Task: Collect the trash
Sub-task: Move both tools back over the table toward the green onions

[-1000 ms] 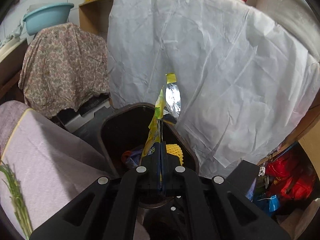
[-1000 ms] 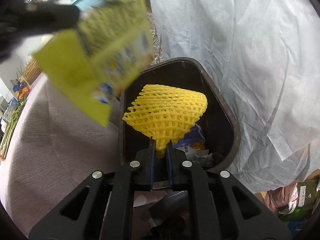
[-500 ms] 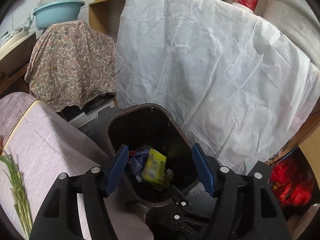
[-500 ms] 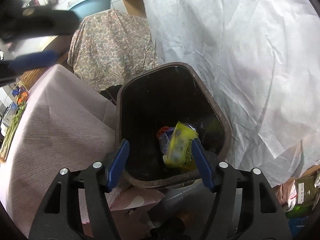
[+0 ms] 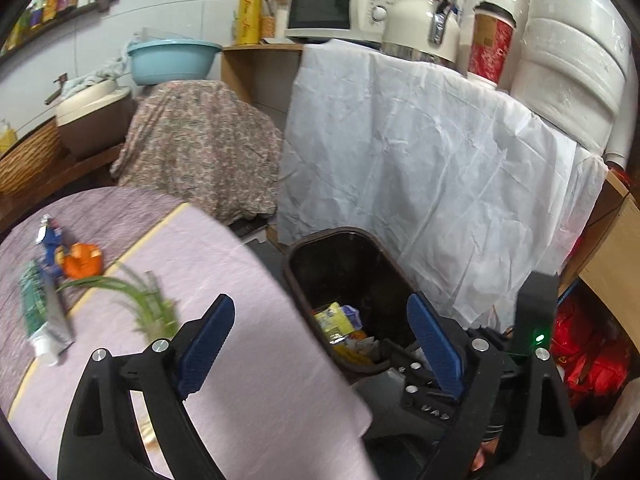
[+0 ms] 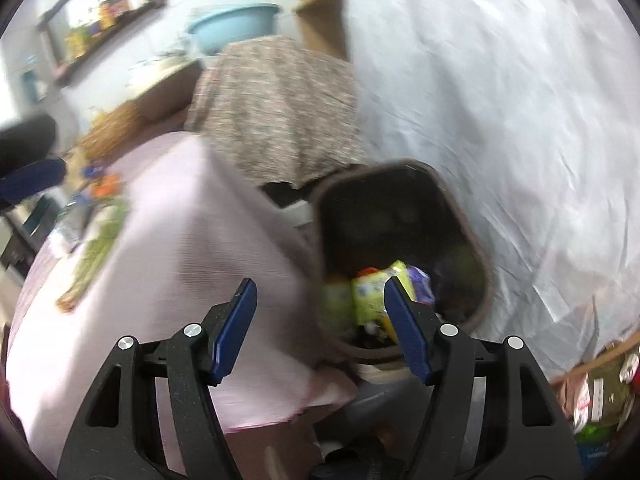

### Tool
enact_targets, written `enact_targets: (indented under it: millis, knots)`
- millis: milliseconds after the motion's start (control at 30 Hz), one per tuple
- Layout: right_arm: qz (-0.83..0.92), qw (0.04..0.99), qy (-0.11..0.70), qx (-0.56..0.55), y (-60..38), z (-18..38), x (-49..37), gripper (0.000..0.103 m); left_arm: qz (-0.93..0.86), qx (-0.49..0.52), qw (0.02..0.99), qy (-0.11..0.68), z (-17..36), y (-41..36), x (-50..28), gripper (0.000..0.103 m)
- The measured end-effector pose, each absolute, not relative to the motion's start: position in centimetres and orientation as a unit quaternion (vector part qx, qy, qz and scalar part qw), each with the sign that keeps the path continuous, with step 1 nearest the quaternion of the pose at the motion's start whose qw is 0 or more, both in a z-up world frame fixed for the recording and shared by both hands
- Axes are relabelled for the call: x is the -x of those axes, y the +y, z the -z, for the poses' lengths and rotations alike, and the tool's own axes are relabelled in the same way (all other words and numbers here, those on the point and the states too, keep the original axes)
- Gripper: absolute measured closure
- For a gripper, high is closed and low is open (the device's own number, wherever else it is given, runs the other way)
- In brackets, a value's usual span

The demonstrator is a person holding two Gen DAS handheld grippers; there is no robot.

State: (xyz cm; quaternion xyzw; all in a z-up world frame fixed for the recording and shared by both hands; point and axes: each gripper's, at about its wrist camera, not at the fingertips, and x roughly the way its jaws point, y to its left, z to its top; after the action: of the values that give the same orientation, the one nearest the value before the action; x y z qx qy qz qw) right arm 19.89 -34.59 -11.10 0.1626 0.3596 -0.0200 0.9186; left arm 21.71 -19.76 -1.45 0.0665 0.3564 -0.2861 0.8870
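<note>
Though right view's blurred, yellow wrapper (image 6: 374, 290) shows in bin (image 6: 404, 168).

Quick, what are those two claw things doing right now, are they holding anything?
Left gripper: open, holding nothing.
Right gripper: open, holding nothing.

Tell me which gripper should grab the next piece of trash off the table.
Left, probably. The left gripper is open and empty, facing the toothpaste tube, orange peel and greens on the table. The right gripper, also open, sits by the bin, farther from them.
</note>
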Motion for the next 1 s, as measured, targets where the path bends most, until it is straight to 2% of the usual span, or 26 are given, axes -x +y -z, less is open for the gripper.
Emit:
enact_targets:
  millis: [467,700,1000]
  knots:
    - [-0.091,0.938,0.324,-0.082,-22.2,5.8,-19.7,0.036,0.188,-0.011,0.921,0.34,0.3,-4.5,-19.8,0.016]
    - [-0.094,0.94,0.32,-0.076,-20.4,4.7,-19.5,0.036,0.232,-0.038,0.91,0.343,2.3,-3.6,-19.2,0.016]
    - [-0.076,0.943,0.315,-0.074,-21.4,3.6,-19.1,0.036,0.263,-0.052,0.879,0.395,5.7,-3.8,-21.3,0.016]
